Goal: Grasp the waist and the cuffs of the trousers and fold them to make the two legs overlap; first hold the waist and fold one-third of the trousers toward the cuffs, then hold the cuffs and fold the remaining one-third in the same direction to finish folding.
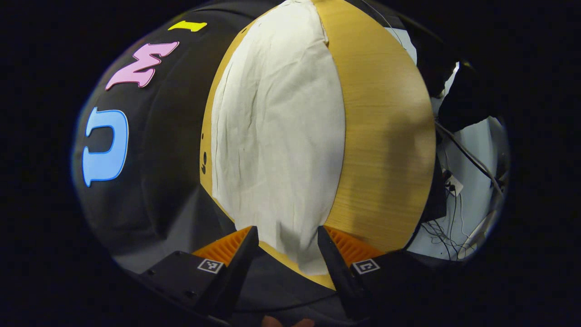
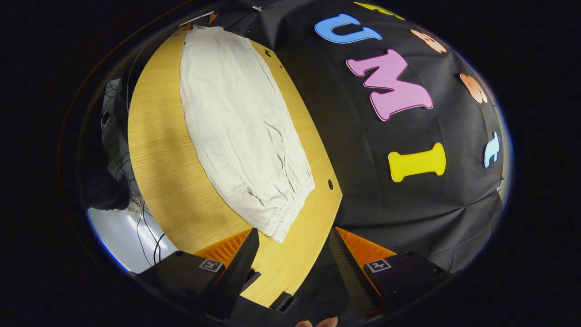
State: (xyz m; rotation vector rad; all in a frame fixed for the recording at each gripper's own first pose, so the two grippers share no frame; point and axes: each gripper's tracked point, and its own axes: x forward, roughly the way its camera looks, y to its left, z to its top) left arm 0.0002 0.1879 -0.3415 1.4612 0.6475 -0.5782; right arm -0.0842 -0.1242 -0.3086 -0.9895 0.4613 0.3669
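A wooden table carries a pair of cream trousers laid flat along its length, the two legs already lying one over the other, close to the table's edge by the black booth wall. In the right gripper view the gathered waistband lies at the near end of the trousers, the fabric running away toward the far end of the table. The left gripper hangs above the opposite, narrower end of the cloth, fingers spread apart and holding nothing — the right gripper likewise hovers just short of the waistband, fingers apart and empty. Loose cables trail on the pale floor beyond the table.
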